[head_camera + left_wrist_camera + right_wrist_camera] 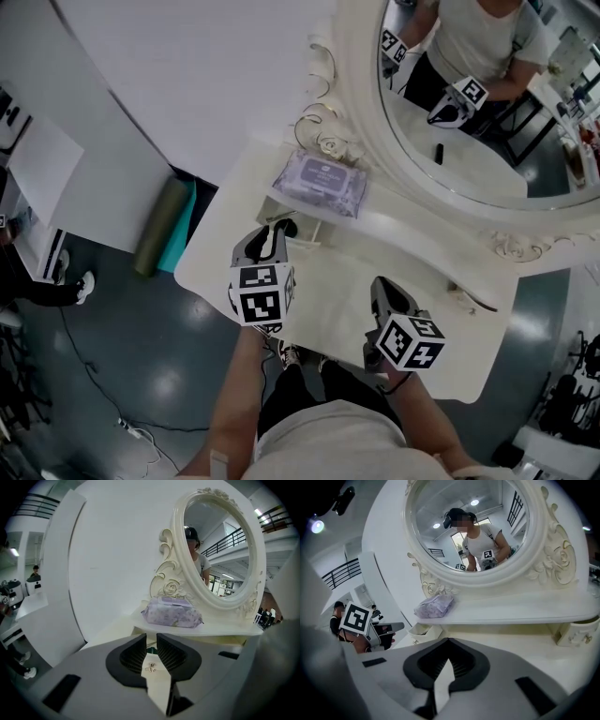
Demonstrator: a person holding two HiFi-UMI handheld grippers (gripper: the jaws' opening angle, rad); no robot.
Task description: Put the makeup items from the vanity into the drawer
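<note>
Fingers point(133, 654) of the left gripper point(151, 641) are held slightly apart, framing the knob point(151, 667) of the drawer point(157, 688), apparently so it can be gripped, while the right gripper point(447, 641) is held closed and empty, and the wipes point(321, 183) are seen on the shelf point(412, 223).
</note>
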